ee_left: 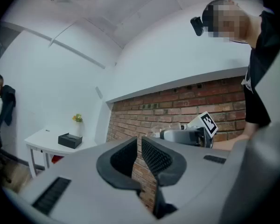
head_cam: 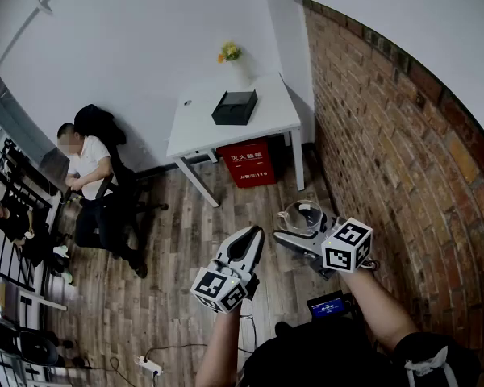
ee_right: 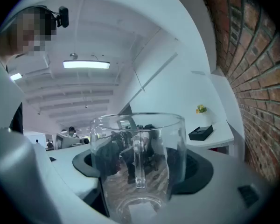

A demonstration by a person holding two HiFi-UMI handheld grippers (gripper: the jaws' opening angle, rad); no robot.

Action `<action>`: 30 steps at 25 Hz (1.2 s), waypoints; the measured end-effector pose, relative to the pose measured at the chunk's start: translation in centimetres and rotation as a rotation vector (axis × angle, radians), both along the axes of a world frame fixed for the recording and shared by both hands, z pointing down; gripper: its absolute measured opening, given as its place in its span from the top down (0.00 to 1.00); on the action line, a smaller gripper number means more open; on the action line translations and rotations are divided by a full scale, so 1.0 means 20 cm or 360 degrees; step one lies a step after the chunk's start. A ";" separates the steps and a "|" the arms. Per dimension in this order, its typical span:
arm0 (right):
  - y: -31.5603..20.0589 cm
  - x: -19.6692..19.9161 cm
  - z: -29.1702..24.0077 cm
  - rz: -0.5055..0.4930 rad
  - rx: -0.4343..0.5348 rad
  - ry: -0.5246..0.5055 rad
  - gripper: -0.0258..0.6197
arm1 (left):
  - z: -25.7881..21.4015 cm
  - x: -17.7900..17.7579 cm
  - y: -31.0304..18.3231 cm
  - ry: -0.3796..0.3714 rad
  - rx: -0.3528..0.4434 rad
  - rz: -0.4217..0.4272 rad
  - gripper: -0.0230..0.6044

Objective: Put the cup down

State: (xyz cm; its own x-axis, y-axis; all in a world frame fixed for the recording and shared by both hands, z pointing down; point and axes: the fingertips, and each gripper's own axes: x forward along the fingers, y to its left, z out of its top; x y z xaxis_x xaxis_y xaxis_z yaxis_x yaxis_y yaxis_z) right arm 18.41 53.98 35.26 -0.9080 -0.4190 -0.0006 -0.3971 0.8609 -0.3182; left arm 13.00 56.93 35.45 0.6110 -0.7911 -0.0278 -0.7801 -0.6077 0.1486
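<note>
Far across the room stands the white surface (head_cam: 200,127). Nearer, the left gripper (ee_left: 139,146) has its jaws almost together, with nothing in them. The right gripper (ee_right: 139,169) pinches the glass cup (ee_right: 137,139) between wide jaws, up in the air. Glass is hard, slippery and easy to break, so hold its sides.

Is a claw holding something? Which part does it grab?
The right claw holds the glass cup by its round sides, with one jaw on each side. The left claw holds nothing.

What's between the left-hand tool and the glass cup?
Nothing: the head view shows only wooden floor below the gap between the left gripper and the cup, which the right gripper holds in its fingers.
</note>
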 end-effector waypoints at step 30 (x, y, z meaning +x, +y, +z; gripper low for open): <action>0.01 -0.02 0.00 -0.0048 -0.0044 -0.0031 0.32 | 0.02 -0.01 0.00 -0.0005 -0.0014 -0.0004 0.92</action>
